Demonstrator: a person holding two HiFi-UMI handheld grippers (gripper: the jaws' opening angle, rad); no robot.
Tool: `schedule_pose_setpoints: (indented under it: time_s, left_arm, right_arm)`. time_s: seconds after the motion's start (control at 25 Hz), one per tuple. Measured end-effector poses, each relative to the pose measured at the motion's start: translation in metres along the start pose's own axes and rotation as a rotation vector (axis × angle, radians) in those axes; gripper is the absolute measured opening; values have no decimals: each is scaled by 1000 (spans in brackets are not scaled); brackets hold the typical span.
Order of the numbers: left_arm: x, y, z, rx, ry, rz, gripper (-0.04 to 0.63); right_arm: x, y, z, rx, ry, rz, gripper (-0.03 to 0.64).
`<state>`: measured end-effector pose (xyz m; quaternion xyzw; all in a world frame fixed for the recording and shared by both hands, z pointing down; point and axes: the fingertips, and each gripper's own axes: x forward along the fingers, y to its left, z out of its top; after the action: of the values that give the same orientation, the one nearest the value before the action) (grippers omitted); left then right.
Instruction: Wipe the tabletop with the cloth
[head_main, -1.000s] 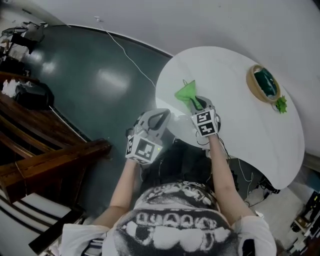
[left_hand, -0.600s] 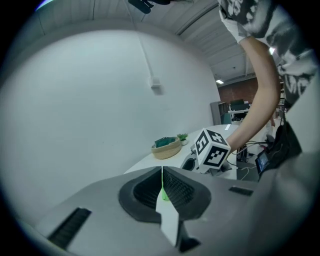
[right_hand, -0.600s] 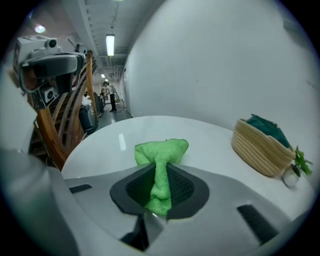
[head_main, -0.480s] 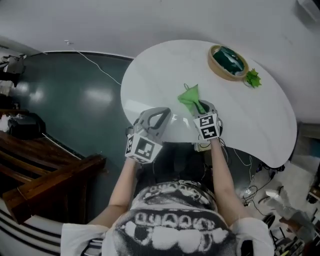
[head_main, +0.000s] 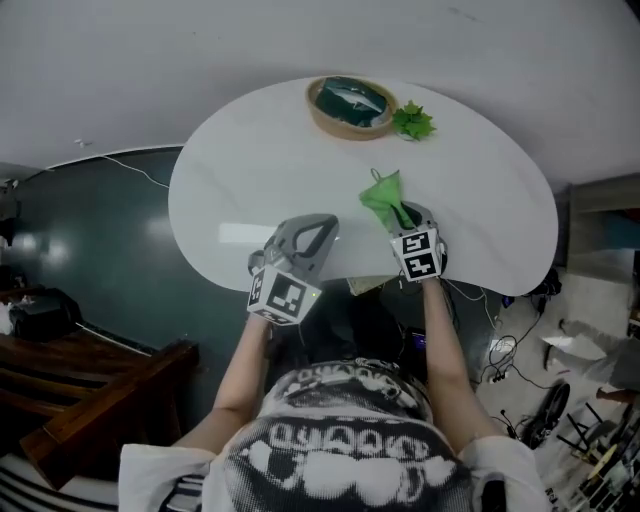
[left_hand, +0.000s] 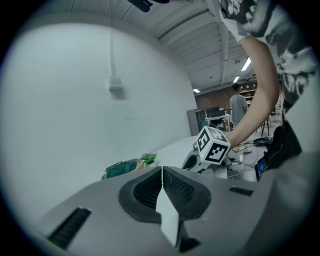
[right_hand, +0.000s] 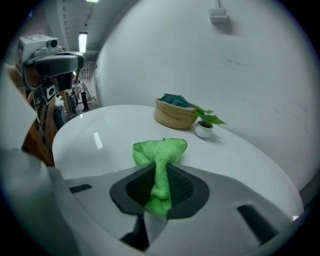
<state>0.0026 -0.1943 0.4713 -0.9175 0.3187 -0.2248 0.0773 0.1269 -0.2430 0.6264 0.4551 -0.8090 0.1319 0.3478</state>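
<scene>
**Green cloth pinched and ready to wipe**

The green cloth (right_hand: 159, 155) is in the right gripper (right_hand: 159, 186). The two jaws are squeezed tight on one end of it. The rest of the cloth puffs out in front of the jaws like a little fan. It hangs over the near half of the white table (head_main: 250, 170), a bit to the right of the middle. From the pictures I cannot tell if the cloth touches the top or floats just above it.

The left gripper (head_main: 322, 228) is just beside the right one, over the near edge of the table. Its jaws are pressed together with nothing between them. It does no work with the cloth right now.

At the far side of the table sits a round basket (head_main: 350, 105) with something dark green in it. A little plant (head_main: 412, 121) in a white pot stands just beside the basket. Both are well apart from the cloth.

I think the wiping is just at its start. The cloth is grabbed, but most of the table looks like it is waiting for a wipe. Next, the right gripper should push the cloth down flat on the top and slide it from side to side. The grip must stay tight so the cloth does not slip out. Near the far side, it should go slowly and not bump the basket or the plant.
</scene>
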Motion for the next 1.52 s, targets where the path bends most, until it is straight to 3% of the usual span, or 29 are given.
schedule_pose_setpoints:
  time_s: [0.44, 0.88, 1.2, 1.52]
  left_arm:
    - [126, -90, 78, 51, -65, -126, 6]
    - [189, -144, 120, 102, -90, -251, 6]
    - [208, -168, 134, 133, -102, -319, 6]
    - [201, -170, 132, 136, -93, -331, 6]
  right_arm:
    - [-73, -159, -97, 66, 51, -131, 54]
    - [-151, -278, -186, 144, 133, -312, 54]
    - [-204, -327, -239, 229, 190, -440, 54]
    - [-215, -325, -231, 240, 161, -469, 54]
